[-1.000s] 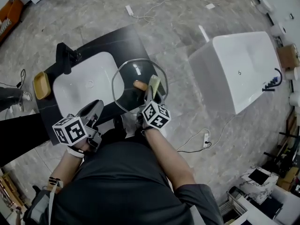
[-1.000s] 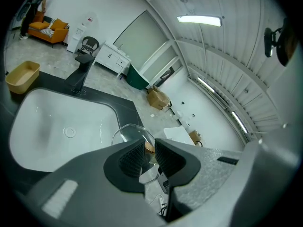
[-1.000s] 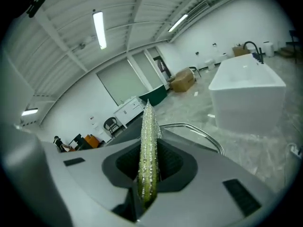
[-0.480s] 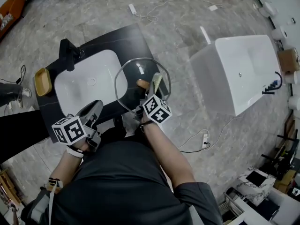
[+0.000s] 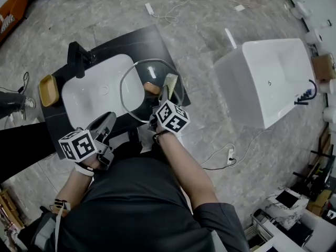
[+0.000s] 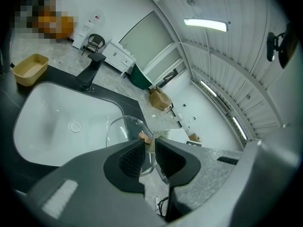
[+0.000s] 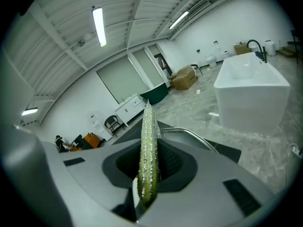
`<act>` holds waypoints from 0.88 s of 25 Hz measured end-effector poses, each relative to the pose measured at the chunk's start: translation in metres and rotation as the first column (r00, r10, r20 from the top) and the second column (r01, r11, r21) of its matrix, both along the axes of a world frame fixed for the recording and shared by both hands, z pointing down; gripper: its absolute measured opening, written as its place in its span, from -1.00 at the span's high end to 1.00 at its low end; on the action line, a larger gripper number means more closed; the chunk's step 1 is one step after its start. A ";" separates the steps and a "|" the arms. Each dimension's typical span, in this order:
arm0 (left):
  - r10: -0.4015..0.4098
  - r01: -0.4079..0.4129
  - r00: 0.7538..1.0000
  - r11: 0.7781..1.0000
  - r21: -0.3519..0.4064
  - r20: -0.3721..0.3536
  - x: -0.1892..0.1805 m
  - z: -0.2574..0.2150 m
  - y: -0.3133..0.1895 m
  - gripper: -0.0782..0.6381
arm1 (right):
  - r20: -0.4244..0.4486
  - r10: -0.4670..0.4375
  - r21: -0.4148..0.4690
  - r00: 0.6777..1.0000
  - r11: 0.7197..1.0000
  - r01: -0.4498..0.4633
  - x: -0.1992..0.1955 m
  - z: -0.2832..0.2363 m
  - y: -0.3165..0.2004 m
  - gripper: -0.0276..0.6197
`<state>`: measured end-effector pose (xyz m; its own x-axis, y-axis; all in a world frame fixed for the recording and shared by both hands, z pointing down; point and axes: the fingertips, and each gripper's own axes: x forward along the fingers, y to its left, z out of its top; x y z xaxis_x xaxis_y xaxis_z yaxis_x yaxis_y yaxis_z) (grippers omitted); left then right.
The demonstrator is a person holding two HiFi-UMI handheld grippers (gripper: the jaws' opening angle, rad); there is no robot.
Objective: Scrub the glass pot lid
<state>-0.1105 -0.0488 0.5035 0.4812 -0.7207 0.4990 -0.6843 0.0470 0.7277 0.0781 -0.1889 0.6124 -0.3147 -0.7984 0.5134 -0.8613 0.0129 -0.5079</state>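
The glass pot lid (image 5: 137,96) with its wooden knob (image 5: 152,88) lies on the dark counter, its left edge over the white basin (image 5: 97,91). My right gripper (image 5: 167,92) is shut on a yellow-green sponge (image 5: 170,82), which presses on the lid just right of the knob. In the right gripper view the sponge (image 7: 147,150) stands edge-on between the jaws, with the lid's rim (image 7: 189,135) beyond. My left gripper (image 5: 105,124) hovers at the counter's near edge, shut on nothing. In the left gripper view the lid (image 6: 124,132) shows past the gripper (image 6: 150,157).
A black faucet (image 5: 79,56) stands at the basin's far left, and a small yellow tray (image 5: 47,85) sits beside it. A white bathtub (image 5: 268,80) stands to the right. Cables (image 5: 173,9) lie on the grey floor.
The right gripper has pushed the sponge forward and left. The lid has slid left with it, further over the basin. The left gripper has stayed put.
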 end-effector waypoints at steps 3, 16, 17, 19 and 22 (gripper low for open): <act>0.000 0.000 1.000 1.000 -0.006 -0.011 0.001 0.003 0.001 0.58 | -0.030 -0.008 -0.020 1.000 1.000 0.007 0.008 0.009 0.005 0.72; 0.027 -0.028 0.999 0.999 -0.017 -0.029 0.008 0.012 0.001 0.58 | -0.490 -0.370 -0.122 0.789 0.926 0.358 -0.007 0.043 0.077 0.72; 0.026 -0.026 0.999 1.000 -0.017 -0.031 0.007 0.012 0.002 0.58 | -0.473 -0.390 -0.126 0.790 0.918 0.377 -0.017 0.045 0.083 0.72; 0.020 -0.020 0.999 1.000 -0.017 -0.033 0.005 0.012 0.004 0.58 | -0.447 -0.421 -0.125 0.789 0.903 0.411 -0.034 0.047 0.094 0.72; -0.001 0.000 0.999 1.000 -0.024 -0.035 -0.004 0.013 0.009 0.58 | -0.421 -0.448 -0.120 0.789 0.889 0.441 -0.054 0.048 0.102 0.72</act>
